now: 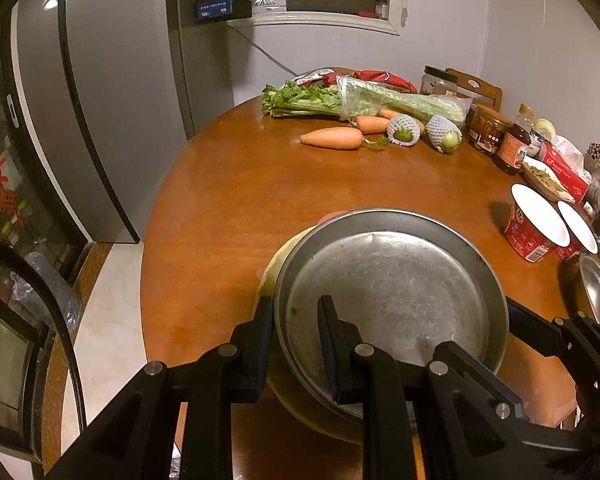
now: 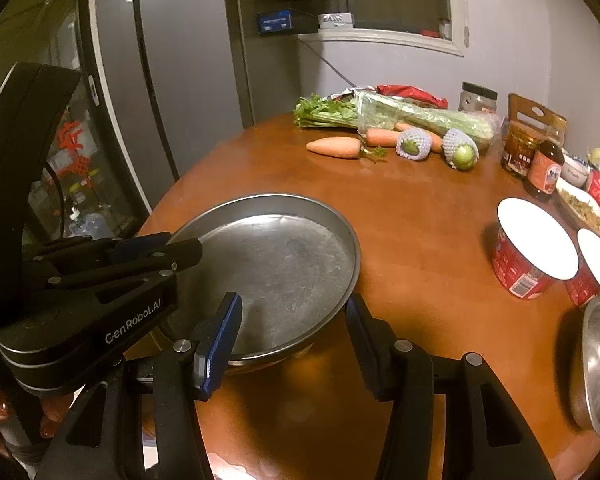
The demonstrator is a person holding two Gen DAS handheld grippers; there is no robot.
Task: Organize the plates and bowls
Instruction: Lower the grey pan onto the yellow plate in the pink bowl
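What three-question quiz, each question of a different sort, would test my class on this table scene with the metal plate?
1. True or false: the left hand-held gripper is shut on the rim of the metal plate.
2. Multiple choice: what lies under the metal plate? A) a yellow plate B) a towel C) a cutting board
3. Fill in: the two red cups stand on the ____ side of the table in the right wrist view.

Key: 1 true; 2 A; 3 right.
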